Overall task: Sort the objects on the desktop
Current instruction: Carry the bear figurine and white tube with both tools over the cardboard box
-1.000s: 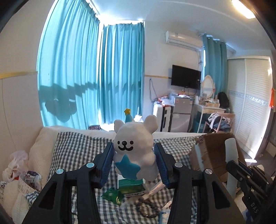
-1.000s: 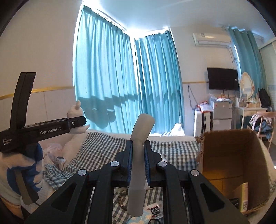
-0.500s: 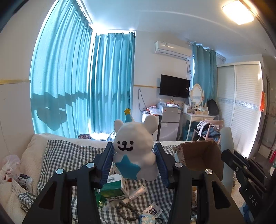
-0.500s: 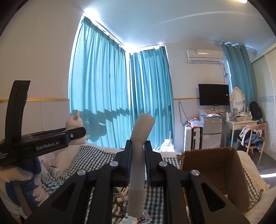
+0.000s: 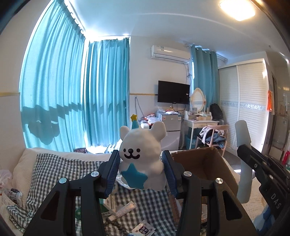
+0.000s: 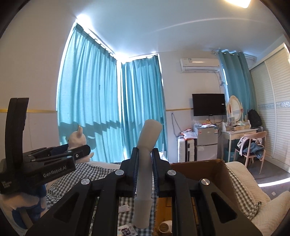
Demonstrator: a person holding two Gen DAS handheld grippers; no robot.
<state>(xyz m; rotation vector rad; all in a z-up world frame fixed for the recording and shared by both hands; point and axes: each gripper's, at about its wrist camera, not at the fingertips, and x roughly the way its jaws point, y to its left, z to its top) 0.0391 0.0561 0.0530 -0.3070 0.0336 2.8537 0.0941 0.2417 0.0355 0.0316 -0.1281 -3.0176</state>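
**Both grippers loaded and carried level toward the cardboard box**

Vs 1 s back: both views swung across the room. The cardboard box (image 5: 203, 163) sat at the far right edge of the left view then, now it was just right of the left gripper (image 5: 141, 168). In the right view the box (image 6: 199, 168) slid from the right side to directly behind the right gripper (image 6: 145, 174). More ceiling and the ceiling lamp (image 5: 237, 10) came into frame. Grips unchanged.

Left gripper: jaws half-spread, blue pads clamped on both flanks of the white bear figurine (image 5: 142, 158), upright, face to camera, blue star on its chest, small party hat. It hung above the checked cloth (image 5: 59, 174), left of the box.

Right gripper: jaws narrow, pinched on a pale bent tube (image 6: 145, 172), standing roughly upright, top end kinked right. It sat in front of the box's near-left wall.

Below the bear, left of the box: a small tube (image 5: 125, 212), a sachet (image 5: 143, 230), dark beads (image 5: 116, 225), all loose on the cloth. Inside the box, low: a round thing (image 6: 163, 227), too hidden to identify.

Blockers: each gripper's frame covered the lower middle of its own view. The left gripper's body (image 6: 41, 170) and a gloved hand (image 6: 21, 207) filled the left edge of the right view.

Beyond the box: small fridge (image 6: 206, 143), dressing table with mirror (image 5: 198, 119), chair with clothes (image 6: 252, 145), wall TV (image 5: 173, 92), teal curtains (image 5: 107, 94), air conditioner (image 6: 199, 65).
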